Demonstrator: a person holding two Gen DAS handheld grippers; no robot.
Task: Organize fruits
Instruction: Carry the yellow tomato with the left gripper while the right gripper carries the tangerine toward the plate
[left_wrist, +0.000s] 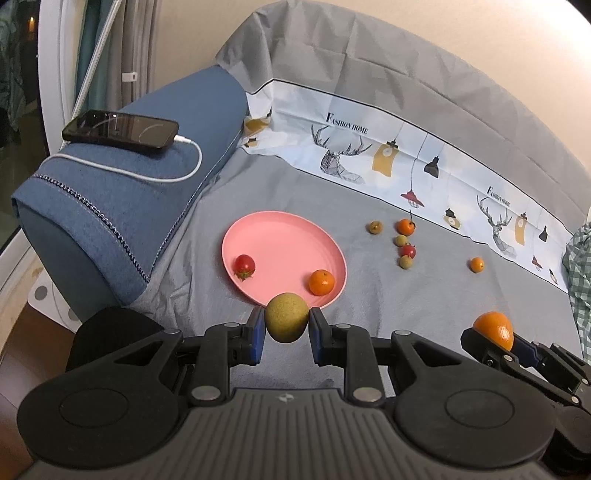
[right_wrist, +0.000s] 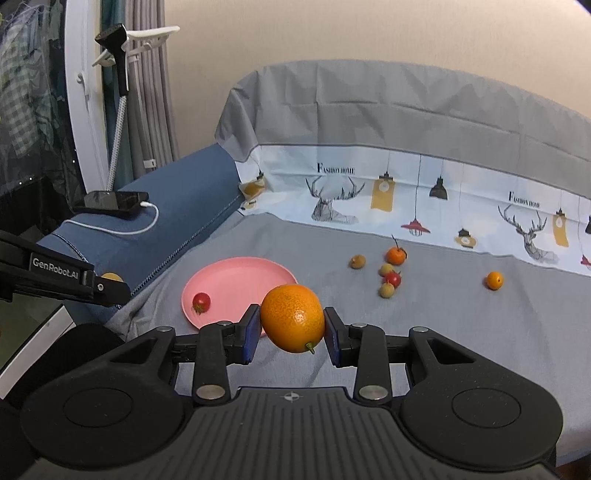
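My left gripper (left_wrist: 286, 326) is shut on a round yellow-green fruit (left_wrist: 286, 315), held just over the near rim of the pink plate (left_wrist: 280, 243). On the plate lie a cherry tomato (left_wrist: 244, 265) and a small orange (left_wrist: 321, 282). My right gripper (right_wrist: 292, 328) is shut on an oval orange fruit (right_wrist: 293, 317), in the air near the plate (right_wrist: 236, 282). In the left wrist view that gripper (left_wrist: 495, 341) and its orange (left_wrist: 494, 328) show at the right edge. In the right wrist view the left gripper (right_wrist: 107, 286) shows at the left edge.
Several loose fruits lie on the grey cover right of the plate: an orange with a stem (left_wrist: 406, 226), small brown-green fruits (left_wrist: 375, 226), a tomato (left_wrist: 407, 251), a lone orange (left_wrist: 477, 264). A phone (left_wrist: 120, 129) on a cable rests on the blue armrest (left_wrist: 110, 206).
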